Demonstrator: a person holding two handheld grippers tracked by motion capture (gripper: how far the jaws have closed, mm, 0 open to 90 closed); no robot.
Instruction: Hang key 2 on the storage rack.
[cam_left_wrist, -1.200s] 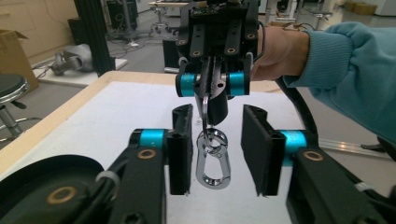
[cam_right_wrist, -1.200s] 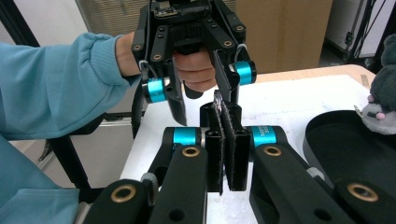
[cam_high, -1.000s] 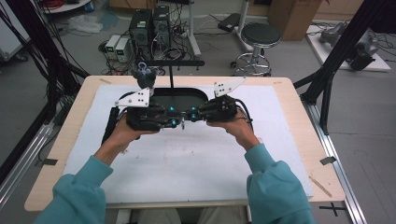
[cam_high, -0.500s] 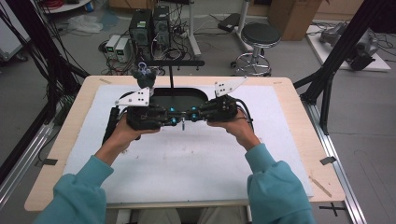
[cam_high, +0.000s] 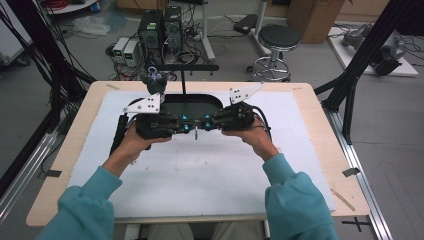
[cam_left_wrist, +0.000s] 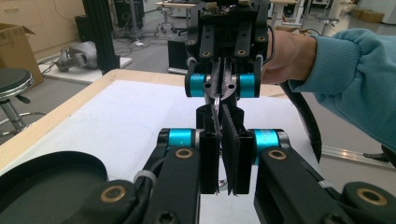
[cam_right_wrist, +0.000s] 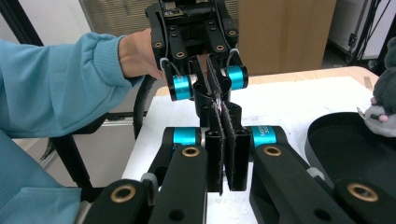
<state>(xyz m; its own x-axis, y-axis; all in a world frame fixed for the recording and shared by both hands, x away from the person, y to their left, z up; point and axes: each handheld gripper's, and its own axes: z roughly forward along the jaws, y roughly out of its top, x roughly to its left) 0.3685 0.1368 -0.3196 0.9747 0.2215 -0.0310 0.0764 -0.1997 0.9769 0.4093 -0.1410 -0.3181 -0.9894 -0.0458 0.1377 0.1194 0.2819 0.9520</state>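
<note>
Both hand-held grippers meet tip to tip over the middle of the tabletop (cam_high: 300, 165), just in front of the black tray (cam_high: 192, 104). The left hand-held gripper (cam_high: 186, 128) and the right hand-held gripper (cam_high: 206, 124) each have their jaws pressed together — a thin, pale, strip-like thing (cam_left_wrist: 217, 100) seems pinched between both pairs, bridging the small gap between the tips. Too thin to name; in the high view it may be the small bit hanging at the meeting point (cam_high: 196, 133). So the thing lies right at both sets of tips, held off the white mat (cam_high: 200, 175), not resting on it. Risks from here: if the hands pull apart or twist unevenly, the strip could tear or slip out of one pair of jaws and drop onto the mat. Grip looks edge-on and shallow in the right gripper view, so a slip is likely if either squeeze eases. Also the two gripper heads are nearly touching — any push forward would knock them together and could jolt the hold. A grey plush toy (cam_high: 154, 82) sits at the tray's far edge, apart from the grippers; unlikely to interfere unless the left hand swings out toward it.
</note>
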